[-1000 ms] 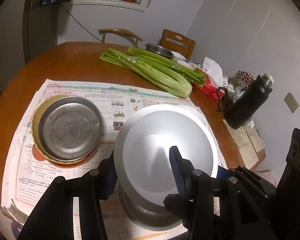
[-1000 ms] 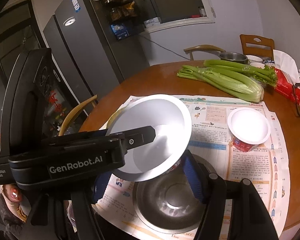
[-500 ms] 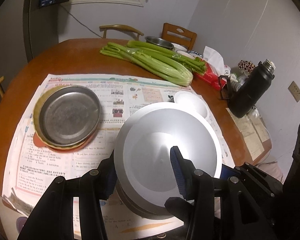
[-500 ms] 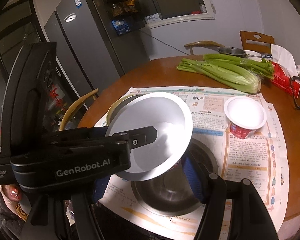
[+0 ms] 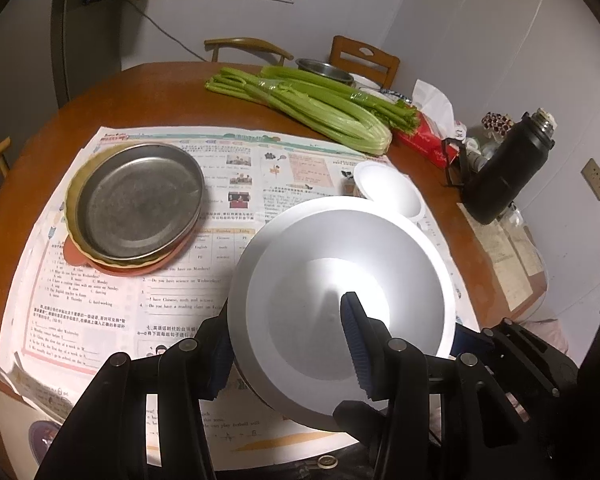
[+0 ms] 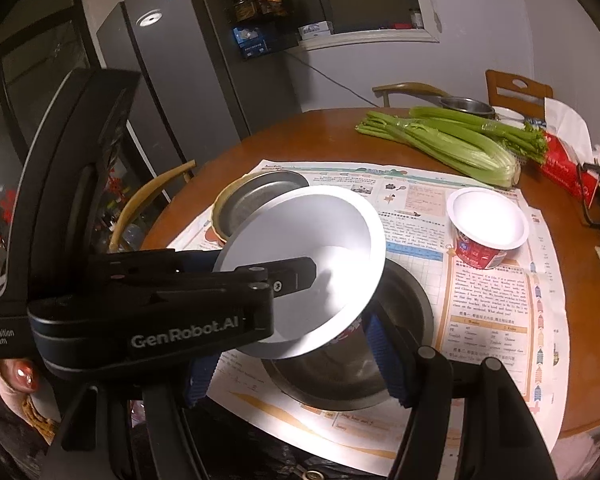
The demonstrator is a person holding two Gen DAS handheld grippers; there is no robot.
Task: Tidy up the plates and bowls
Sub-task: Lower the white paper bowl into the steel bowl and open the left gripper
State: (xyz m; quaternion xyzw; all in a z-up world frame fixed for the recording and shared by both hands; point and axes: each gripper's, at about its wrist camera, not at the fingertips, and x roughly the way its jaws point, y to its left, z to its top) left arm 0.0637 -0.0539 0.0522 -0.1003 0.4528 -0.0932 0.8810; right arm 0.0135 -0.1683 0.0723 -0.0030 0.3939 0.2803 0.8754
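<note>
My left gripper (image 5: 286, 340) is shut on the rim of a white paper bowl (image 5: 340, 300), holding it tilted above the table. In the right wrist view the same bowl (image 6: 312, 252) hangs over a steel bowl (image 6: 396, 344) on the newspaper, with the left gripper's body (image 6: 172, 312) across it. My right gripper (image 6: 296, 364) is open, its blue pads on either side of the steel bowl's near rim. A steel plate (image 5: 140, 200) lies stacked on a yellow plate and an orange one at the left. A second white paper bowl (image 6: 486, 226) stands to the right.
A newspaper (image 5: 148, 280) covers the round wooden table (image 5: 60, 128). Celery (image 5: 308, 104), a steel pot (image 5: 324, 70), a red tissue pack (image 5: 428, 136) and a black flask (image 5: 508, 172) sit at the back and right. Chairs ring the table; a fridge (image 6: 172, 80) stands left.
The left gripper has lifted the white bowl up and toward me, off the steel bowl. The second paper bowl has come into the left wrist view. The right gripper stays open.
</note>
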